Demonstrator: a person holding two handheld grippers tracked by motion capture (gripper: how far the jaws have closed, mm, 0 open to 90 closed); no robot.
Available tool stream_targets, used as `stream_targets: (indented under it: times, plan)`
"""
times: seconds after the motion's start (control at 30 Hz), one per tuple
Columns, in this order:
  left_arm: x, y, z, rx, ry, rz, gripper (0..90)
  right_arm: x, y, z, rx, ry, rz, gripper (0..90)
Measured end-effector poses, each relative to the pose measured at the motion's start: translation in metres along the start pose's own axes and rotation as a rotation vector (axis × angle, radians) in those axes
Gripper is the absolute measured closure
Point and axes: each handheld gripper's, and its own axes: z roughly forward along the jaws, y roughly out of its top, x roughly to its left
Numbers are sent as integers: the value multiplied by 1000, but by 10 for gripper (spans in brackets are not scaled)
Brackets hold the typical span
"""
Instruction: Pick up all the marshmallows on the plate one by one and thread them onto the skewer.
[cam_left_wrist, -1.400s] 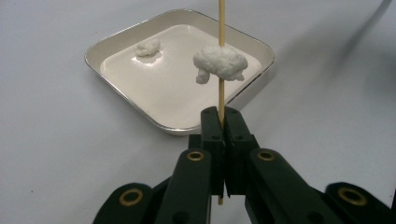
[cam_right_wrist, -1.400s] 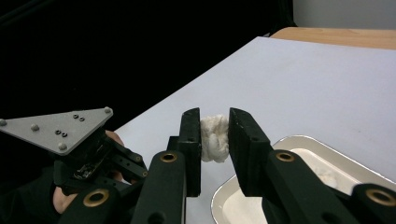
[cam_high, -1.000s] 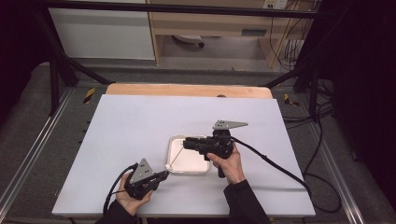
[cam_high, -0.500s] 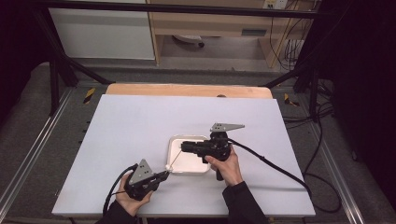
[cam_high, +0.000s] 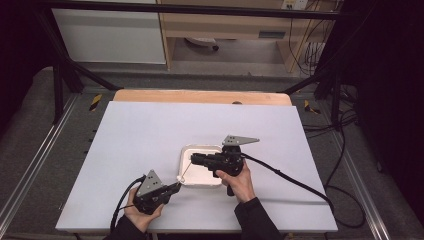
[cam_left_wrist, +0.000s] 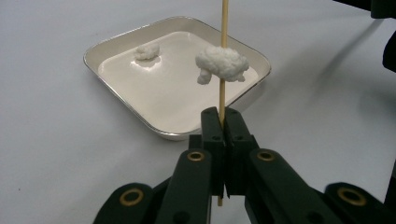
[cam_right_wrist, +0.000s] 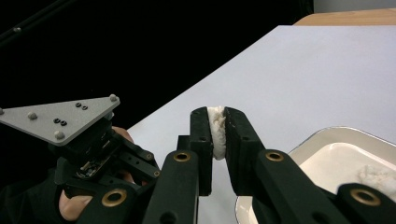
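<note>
A: Since the earlier frame, the right gripper (cam_high: 196, 158) has drawn slightly toward the near edge of the desk (cam_high: 150, 130), and its jaws have just been closing; they are now narrow, pinching a white fluffy lump (cam_right_wrist: 216, 128) between the pads. What room surrounds the work?

B: Wide bare white surface lies toward the far edge and both far corners. Everything in use sits near the near edge, a little right of its middle. Beyond the far edge a strip of wood (cam_high: 200, 96) shows.

A: Materials and shapes?

B: Tray (cam_high: 186, 152): shallow, square with rounded corners, glossy cream inside, with a thin bright rim. Skewer (cam_left_wrist: 223, 56): thin, straight, pale wood. Tuft (cam_left_wrist: 222, 64): white, cottony, irregular, threaded on the skewer and held above the tray's floor. Second smaller tuft (cam_left_wrist: 147, 51): resting on the tray floor toward its far side in the left gripper view. Grippers: matt black with brass-coloured pivots, each topped by a grey three-cornered plate.

A: Poses?

B: Left gripper (cam_high: 176, 185): low, just off the tray's near left corner, jaws fully together on the skewer's lower end, stick angled up over the tray. Right gripper: held level over the tray, pointing left, hand (cam_high: 239, 181) behind it at the tray's right side, cable (cam_high: 290, 180) trailing toward the right edge.
</note>
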Motion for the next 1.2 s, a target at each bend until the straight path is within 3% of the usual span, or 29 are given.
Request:
stream_targets:
  times: [0.13, 0.2, 0.23, 0.27, 0.3, 0.37, 0.53, 0.7, 0.8, 0.87, 1.07, 1.2]
  plan:
    - [-1, 0, 0, 4, 1, 5, 889, 1, -3, 2, 2, 4, 0, 827]
    - [-1, 1, -1, -16, -4, 6, 889, 1, -5, 3, 7, 11, 5, 827]
    - [-2, 5, -3, -46, -13, -7, 889, 0, -6, 5, 37, 29, 15, 827]
    - [-4, 10, -4, -50, 8, 9, 888, 1, -12, 12, 90, 50, 18, 824]
    - [-5, 11, -2, -40, 42, 26, 888, 3, -19, 19, 110, 54, 9, 825]
    - [0, 6, 0, -34, 17, -5, 888, 6, -24, 26, 86, 46, -4, 825]
    - [2, 6, -2, -29, 12, 12, 887, 4, -26, 28, 90, 48, 5, 795]
    - [0, 6, -2, -28, 27, 20, 887, 6, -22, 22, 93, -21, -38, 583]
    - [9, 2, -2, -19, 34, -29, 888, 7, -16, 12, 26, -11, -24, 525]
    - [12, 1, -4, -24, 42, -33, 887, 6, -11, 4, 20, -39, -28, 464]
    - [14, 1, -6, -18, 45, -28, 887, -3, -12, -11, 49, -134, -63, 240]
    - [15, 0, -5, -2, 43, -23, 886, -13, -16, -13, 122, -192, -89, 135]
